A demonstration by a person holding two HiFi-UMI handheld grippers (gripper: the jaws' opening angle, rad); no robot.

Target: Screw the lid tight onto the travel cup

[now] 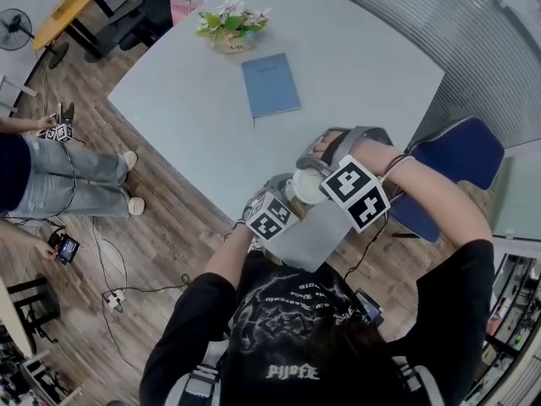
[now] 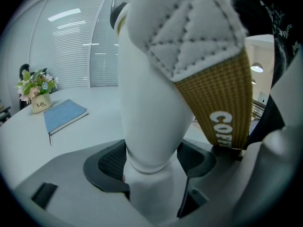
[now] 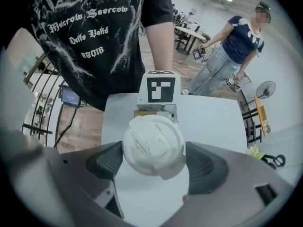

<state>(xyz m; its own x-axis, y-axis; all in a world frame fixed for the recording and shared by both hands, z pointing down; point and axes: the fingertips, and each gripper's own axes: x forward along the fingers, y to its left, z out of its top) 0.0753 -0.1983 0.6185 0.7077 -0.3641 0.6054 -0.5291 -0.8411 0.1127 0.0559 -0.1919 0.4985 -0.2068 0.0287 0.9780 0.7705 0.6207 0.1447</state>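
Barely slack, lid (image 3: pixel 153 144) btwn R jaws

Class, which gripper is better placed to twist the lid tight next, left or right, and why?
Right. The right gripper has the lid between its jaws, pads at its rim, facing its top squarely. The left gripper is clamped on the cup, holding it steady.

white travel cup (image 2: pixel 151 103) and lid (image 3: pixel 152 144), tan strap (image 2: pixel 222 96), blue notebook (image 1: pixel 270 85).
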